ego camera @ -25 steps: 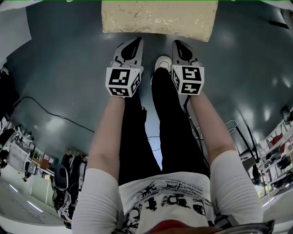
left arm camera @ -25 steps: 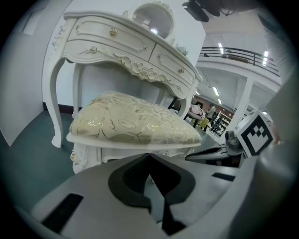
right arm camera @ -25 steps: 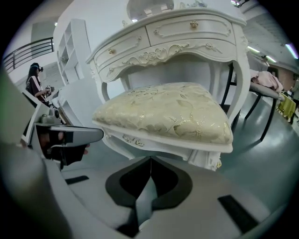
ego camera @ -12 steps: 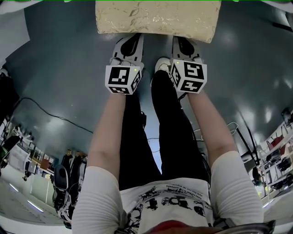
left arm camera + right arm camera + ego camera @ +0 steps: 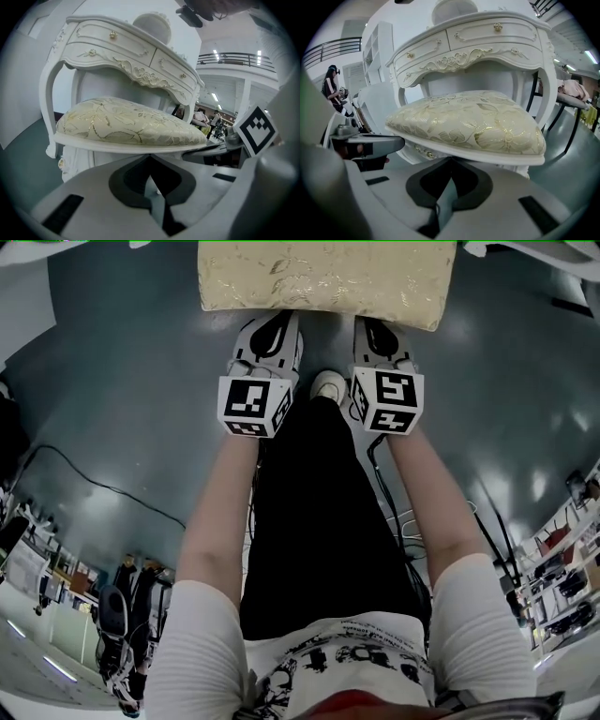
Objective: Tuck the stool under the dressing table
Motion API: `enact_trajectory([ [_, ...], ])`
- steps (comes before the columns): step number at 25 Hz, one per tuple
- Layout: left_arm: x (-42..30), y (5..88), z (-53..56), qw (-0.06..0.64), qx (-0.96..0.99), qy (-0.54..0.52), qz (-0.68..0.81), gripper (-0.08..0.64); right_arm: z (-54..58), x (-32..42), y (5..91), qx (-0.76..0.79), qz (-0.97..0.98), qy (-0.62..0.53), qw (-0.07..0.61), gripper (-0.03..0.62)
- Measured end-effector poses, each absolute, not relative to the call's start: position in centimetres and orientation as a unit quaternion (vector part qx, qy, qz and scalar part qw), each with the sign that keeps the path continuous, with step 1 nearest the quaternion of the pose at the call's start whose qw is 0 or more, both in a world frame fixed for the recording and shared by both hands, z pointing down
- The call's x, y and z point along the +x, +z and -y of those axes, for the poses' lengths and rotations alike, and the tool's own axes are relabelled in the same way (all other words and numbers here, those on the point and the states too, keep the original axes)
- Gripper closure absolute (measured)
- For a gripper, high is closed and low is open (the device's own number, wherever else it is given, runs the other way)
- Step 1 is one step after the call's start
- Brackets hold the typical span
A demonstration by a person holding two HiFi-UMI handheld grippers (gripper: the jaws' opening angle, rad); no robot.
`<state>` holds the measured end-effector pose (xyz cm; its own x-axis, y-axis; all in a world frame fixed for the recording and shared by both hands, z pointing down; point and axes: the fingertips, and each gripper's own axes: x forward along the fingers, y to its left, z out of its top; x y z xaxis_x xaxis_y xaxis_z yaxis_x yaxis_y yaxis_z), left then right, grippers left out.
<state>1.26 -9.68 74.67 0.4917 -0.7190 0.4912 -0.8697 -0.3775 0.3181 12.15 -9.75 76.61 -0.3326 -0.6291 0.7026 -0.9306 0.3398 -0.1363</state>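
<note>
The stool, with its cream and gold cushion, stands just ahead of me on the grey floor. My left gripper and right gripper sit side by side with their tips against its near edge. In the left gripper view the jaws are shut just under the stool's white seat rim, with nothing between them. The right gripper is likewise shut below the seat rim. Behind the stool rises the white carved dressing table, whose drawers hang above the cushion.
The person's black-trousered legs and a white shoe stand between the two grippers. A dark cable crosses the floor at left. A bystander stands far left, and dark furniture legs are right of the table.
Both grippers have moved forward, from just short of the stool's near edge to touching it. The person's legs have shifted forward beneath them. The jaws stayed shut.
</note>
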Motion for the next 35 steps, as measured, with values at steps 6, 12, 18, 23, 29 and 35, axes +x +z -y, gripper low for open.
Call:
enact_trajectory([
  [6,2.5,74.9,13.2,0.272,0.825,0.134,0.477,0.543,13.9,13.3,76.5,0.517,0.768,0.258,0.276,0.576],
  [12,2.8,75.1,16.6,0.282,0.825,0.126,0.473,0.543,17.6,13.4,76.5,0.526,0.768,0.244,0.271,0.575],
  [18,2.1,75.1,21.2,0.28,0.82,0.114,0.486,0.543,22.1,12.5,76.4,0.524,0.776,0.231,0.263,0.575],
  [23,1.4,75.0,24.3,0.267,0.821,0.11,0.493,0.543,25.0,11.8,76.3,0.526,0.781,0.219,0.256,0.575],
  [29,1.1,74.9,28.1,0.256,0.82,0.1,0.502,0.543,28.7,11.5,76.2,0.525,0.788,0.195,0.253,0.575],
  [35,0.8,75.0,31.5,0.231,0.823,0.102,0.508,0.543,32.2,11.1,76.4,0.535,0.79,0.156,0.256,0.575],
])
